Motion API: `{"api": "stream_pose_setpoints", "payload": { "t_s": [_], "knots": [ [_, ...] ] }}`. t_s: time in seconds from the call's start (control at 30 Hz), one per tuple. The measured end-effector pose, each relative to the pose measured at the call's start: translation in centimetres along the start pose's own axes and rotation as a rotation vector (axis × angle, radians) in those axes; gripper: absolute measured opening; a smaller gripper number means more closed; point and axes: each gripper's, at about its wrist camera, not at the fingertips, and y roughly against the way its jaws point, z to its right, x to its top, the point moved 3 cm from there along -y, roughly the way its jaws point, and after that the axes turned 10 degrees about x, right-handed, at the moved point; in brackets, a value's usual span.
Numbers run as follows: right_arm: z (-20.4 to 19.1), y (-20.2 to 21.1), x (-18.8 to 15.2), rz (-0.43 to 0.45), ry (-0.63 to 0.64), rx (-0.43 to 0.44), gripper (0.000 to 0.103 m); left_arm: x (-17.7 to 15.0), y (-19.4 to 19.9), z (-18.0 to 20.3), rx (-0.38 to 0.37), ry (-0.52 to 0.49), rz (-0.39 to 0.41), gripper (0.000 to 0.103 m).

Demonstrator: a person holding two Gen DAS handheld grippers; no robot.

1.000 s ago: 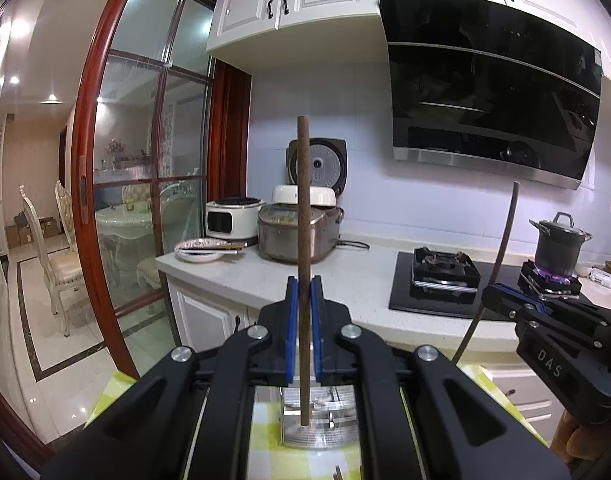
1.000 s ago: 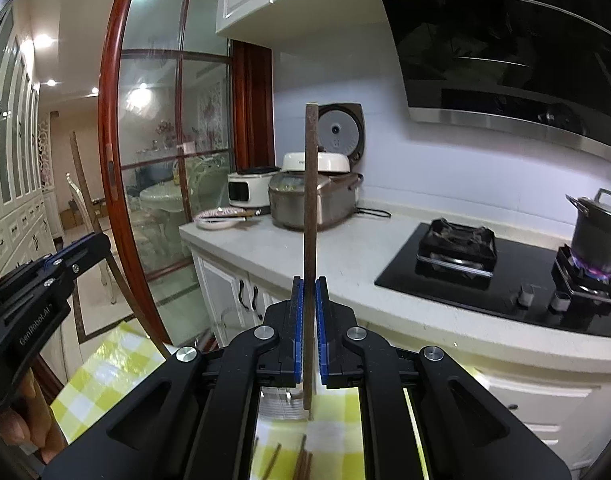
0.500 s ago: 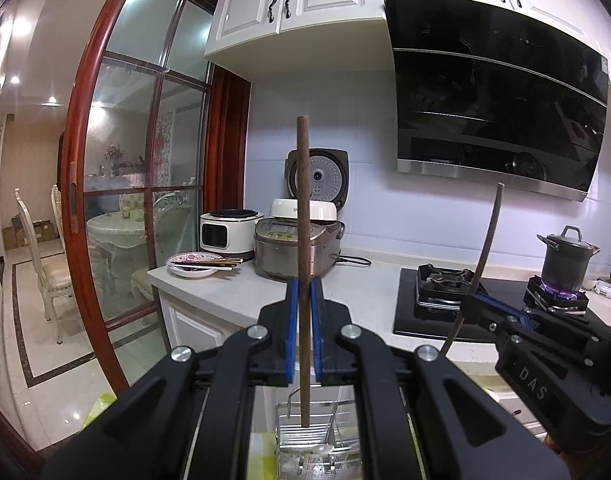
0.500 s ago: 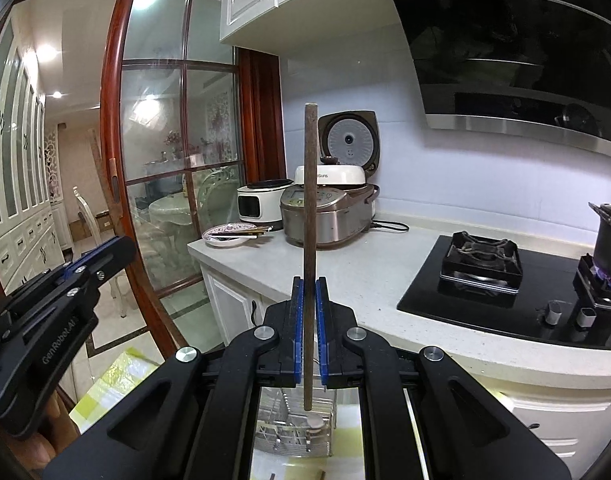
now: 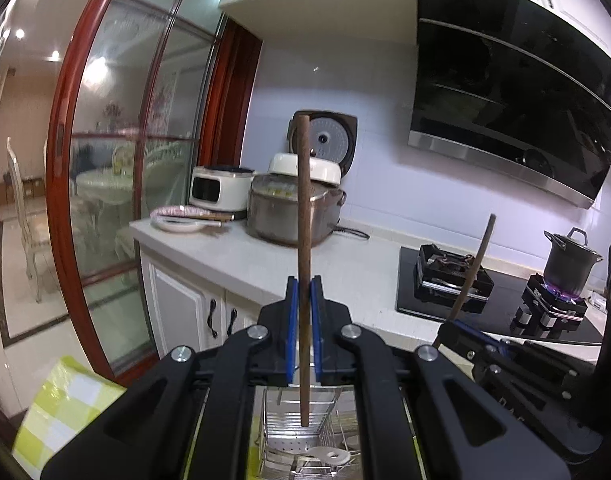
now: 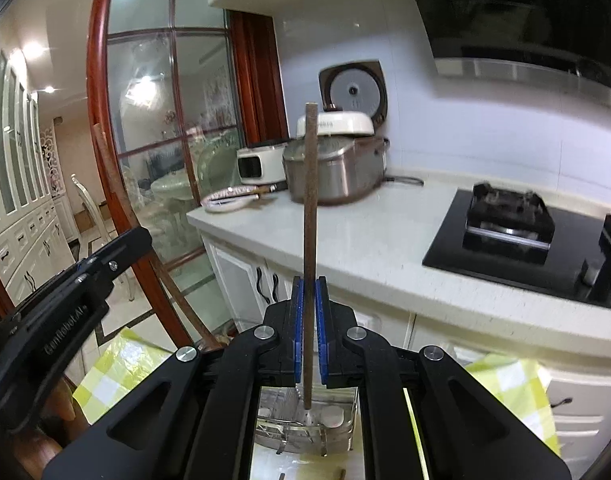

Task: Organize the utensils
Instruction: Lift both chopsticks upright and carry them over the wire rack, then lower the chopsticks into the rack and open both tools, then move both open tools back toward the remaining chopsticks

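Observation:
My left gripper (image 5: 304,322) is shut on a brown wooden chopstick (image 5: 304,216) held upright, its lower tip above a metal wire utensil rack (image 5: 305,440) holding a white spoon (image 5: 328,455). My right gripper (image 6: 309,326) is shut on a second upright brown chopstick (image 6: 309,208), its tip just over the same rack (image 6: 305,426). The right gripper and its chopstick also show in the left wrist view (image 5: 471,268); the left gripper body shows in the right wrist view (image 6: 57,304).
A yellow-green checked cloth (image 6: 117,372) covers the table under the rack. Behind is a white counter (image 5: 305,264) with an open rice cooker (image 5: 301,208), a plate (image 5: 177,220), a gas hob (image 5: 453,276) and a pot over a lit flame (image 5: 569,260).
Both grippers have tilted and moved forward over the rack, keeping their chopsticks upright. The rack now sits directly below both chopstick tips.

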Motion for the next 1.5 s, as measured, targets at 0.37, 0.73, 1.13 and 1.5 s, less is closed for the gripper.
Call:
{"api": "stream_pose_setpoints", "payload": {
  "t_s": [0.37,0.73,1.13,1.5],
  "knots": [
    [0.7,-2.9,-3.4,-0.064,-0.022,-0.025,0.008,-3.0,-2.8,0.1,-0.008,0.0,-0.07,0.007],
    [1.9,-1.1,-3.3,-0.024,-0.031,-0.057,0.04,-3.5,-1.0,-0.7,0.017,0.02,-0.043,0.043],
    [3.6,6.1,-5.2,0.069,-0.041,-0.144,0.067,-4.0,6.0,-1.8,0.051,0.02,0.042,0.056],
    [5.6,9.6,-13.4,-0.066,-0.124,-0.185,0.072,-9.9,11.2,-2.4,0.055,0.029,-0.076,0.065]
  ]
}}
